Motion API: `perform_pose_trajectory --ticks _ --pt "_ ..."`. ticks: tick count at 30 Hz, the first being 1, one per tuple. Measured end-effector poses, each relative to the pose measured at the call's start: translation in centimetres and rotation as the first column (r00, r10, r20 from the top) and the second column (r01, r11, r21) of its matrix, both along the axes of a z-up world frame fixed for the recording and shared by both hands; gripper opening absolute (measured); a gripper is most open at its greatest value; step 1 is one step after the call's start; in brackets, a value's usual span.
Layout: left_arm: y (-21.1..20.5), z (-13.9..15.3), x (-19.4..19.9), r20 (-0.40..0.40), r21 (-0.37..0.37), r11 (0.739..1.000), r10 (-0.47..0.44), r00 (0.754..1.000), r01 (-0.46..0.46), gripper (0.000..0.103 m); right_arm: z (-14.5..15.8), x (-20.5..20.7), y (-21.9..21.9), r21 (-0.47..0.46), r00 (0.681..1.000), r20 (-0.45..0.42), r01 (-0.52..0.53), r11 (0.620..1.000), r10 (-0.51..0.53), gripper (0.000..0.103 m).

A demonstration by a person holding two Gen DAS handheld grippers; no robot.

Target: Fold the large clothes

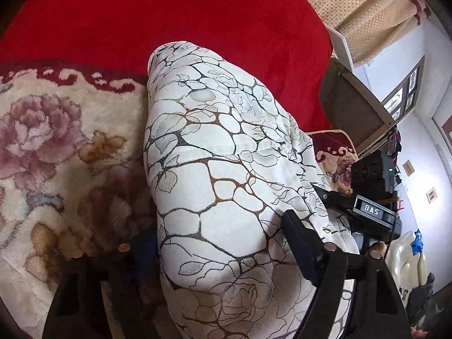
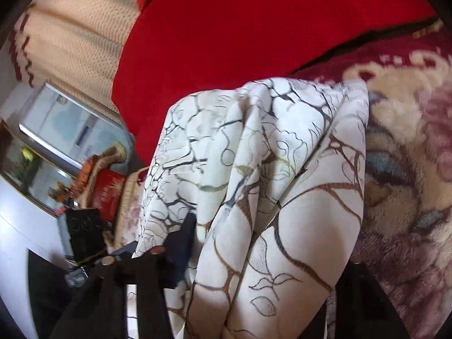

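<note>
A white garment (image 1: 220, 175) with a brown and black vein-and-rose print hangs bunched between the fingers of my left gripper (image 1: 214, 243), which is shut on it; the right finger (image 1: 299, 243) shows, the left one is mostly hidden behind cloth. In the right wrist view the same garment (image 2: 282, 186) drapes in folds over my right gripper (image 2: 254, 240), which is shut on it; only its left finger (image 2: 180, 243) shows. The other gripper (image 1: 370, 209) sits close at the right of the left wrist view. The cloth is held above a floral plush blanket (image 1: 56, 147).
A red cover (image 1: 183, 14) lies behind on the bed, also in the right wrist view (image 2: 254, 22). Beige curtains (image 1: 361, 8), a white board (image 1: 341, 45), a picture frame (image 2: 70, 121) and a red box (image 2: 107, 195) stand at the bed's side.
</note>
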State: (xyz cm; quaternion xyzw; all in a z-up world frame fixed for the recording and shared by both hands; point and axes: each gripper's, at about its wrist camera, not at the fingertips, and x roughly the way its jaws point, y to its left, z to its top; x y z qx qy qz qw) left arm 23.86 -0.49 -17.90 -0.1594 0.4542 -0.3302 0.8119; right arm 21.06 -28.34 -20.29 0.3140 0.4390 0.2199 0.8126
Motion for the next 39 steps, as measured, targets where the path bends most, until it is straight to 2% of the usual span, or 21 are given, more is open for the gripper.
perform_pose_trajectory --ticks 3,6,11,17,19,23,24,25,26,28,29,30,33,36,39 --pt "0.5 0.4 -0.1 -0.004 -0.007 1.000 0.015 1.000 -0.015 0.070 1.3 -0.4 1.0 -0.020 1.000 0.022 0.003 1.000 -0.002 0.046" --pt "1.1 1.2 -0.4 -0.002 -0.008 1.000 0.020 1.000 -0.020 0.066 3.2 -0.8 2.2 -0.031 0.998 0.064 0.002 1.000 0.000 0.045" --pt "2.4 3.6 -2.1 0.053 0.041 0.998 0.036 0.998 -0.038 0.065 6.4 -1.9 3.5 -0.009 0.990 0.141 -0.022 1.000 0.023 0.045" --pt "7.4 7.5 -4.0 0.123 0.064 0.984 0.157 0.980 -0.166 0.065 7.8 -2.6 7.4 0.058 0.982 0.175 -0.087 0.995 0.076 0.045" --pt "9.1 8.4 -4.7 0.167 0.075 0.971 0.211 0.963 -0.225 0.065 8.1 -2.7 9.2 0.084 0.979 0.183 -0.111 0.990 0.094 0.044" --pt "10.2 7.3 -3.6 0.171 0.129 0.950 0.261 0.950 -0.285 0.065 7.3 -2.4 11.6 0.075 0.975 0.204 -0.101 0.992 0.084 0.043" --pt "10.0 6.1 -3.0 0.163 0.175 0.939 0.268 0.950 -0.295 0.065 6.4 -2.1 11.5 0.077 0.980 0.185 -0.086 0.993 0.071 0.043" --pt "9.5 4.5 -1.9 0.142 0.247 0.920 0.276 0.951 -0.304 0.065 5.3 -1.6 11.7 0.070 0.986 0.160 -0.069 0.995 0.058 0.043" --pt "8.9 2.5 -0.7 0.106 0.339 0.886 0.297 0.949 -0.315 0.066 4.1 -1.1 11.9 0.034 0.990 0.133 -0.058 0.998 0.053 0.043" --pt "8.1 0.2 0.6 0.077 0.445 0.835 0.323 0.943 -0.323 0.070 1.6 -0.1 12.1 -0.044 0.997 0.072 -0.031 0.999 0.034 0.043" --pt "8.1 -0.1 0.7 0.086 0.451 0.829 0.327 0.941 -0.329 0.071 0.8 0.3 12.0 -0.049 0.998 0.053 -0.032 0.998 0.034 0.044" --pt "8.1 0.0 0.5 0.096 0.444 0.830 0.331 0.939 -0.338 0.071 0.4 0.4 11.8 -0.042 0.999 0.041 -0.033 0.999 0.034 0.049" --pt "8.2 0.3 -0.4 0.141 0.452 0.818 0.327 0.935 -0.354 0.072 0.9 -0.2 11.8 -0.078 0.999 0.036 -0.025 0.997 0.027 0.055" --pt "7.5 1.1 -1.4 0.180 0.466 0.806 0.319 0.931 -0.366 0.072 3.3 -1.9 11.5 -0.211 0.996 0.081 -0.027 0.977 0.045 0.058" --pt "8.6 2.9 -3.1 0.216 0.421 0.827 0.308 0.926 -0.373 0.072 6.5 -3.2 10.6 -0.284 0.989 0.141 0.011 0.959 0.030 0.060"
